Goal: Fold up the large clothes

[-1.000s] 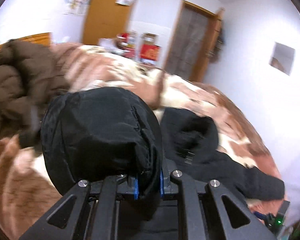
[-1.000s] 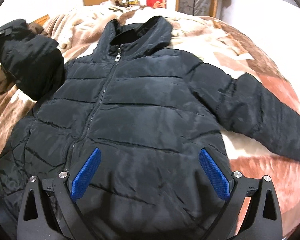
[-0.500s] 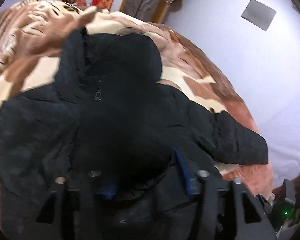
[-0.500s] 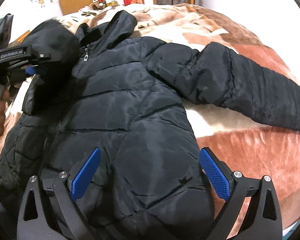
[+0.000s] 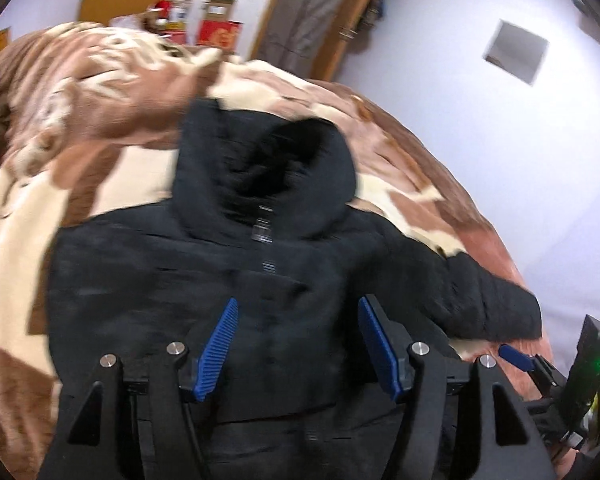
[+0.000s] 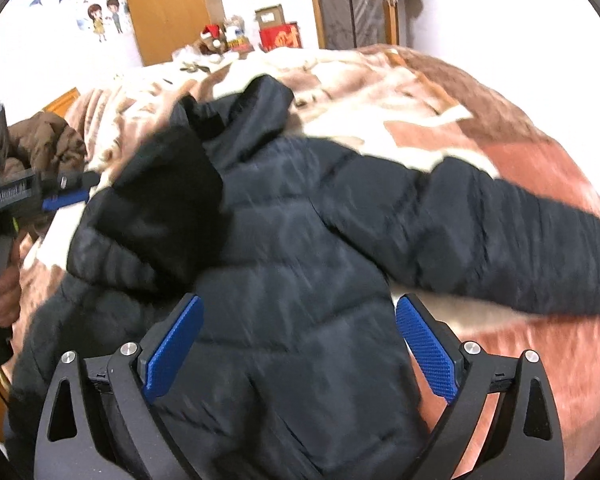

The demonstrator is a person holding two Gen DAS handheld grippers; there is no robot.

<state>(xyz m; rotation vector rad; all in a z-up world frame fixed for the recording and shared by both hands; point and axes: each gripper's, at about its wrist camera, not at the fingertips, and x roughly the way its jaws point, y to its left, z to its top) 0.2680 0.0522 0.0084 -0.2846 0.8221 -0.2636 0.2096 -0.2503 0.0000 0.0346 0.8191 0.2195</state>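
Change: we've let the sleeve (image 6: 156, 216) go; it's folded across the chest now.
Jacket (image 5: 260, 288): black, puffy, zipped, other sleeve outstretched.
Left gripper (image 5: 296, 340): our jaws apart, empty.
Right gripper (image 6: 300, 352): wide open, hovering.

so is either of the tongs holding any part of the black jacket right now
No. The left tongs are open with nothing between the pads, the right tongs are open too, and the black jacket lies loose on the bed.

A home bedroom: a bed under a brown-and-cream blanket (image 6: 440, 92), wooden doors (image 6: 172, 8), cartoon wall stickers (image 6: 104, 16).
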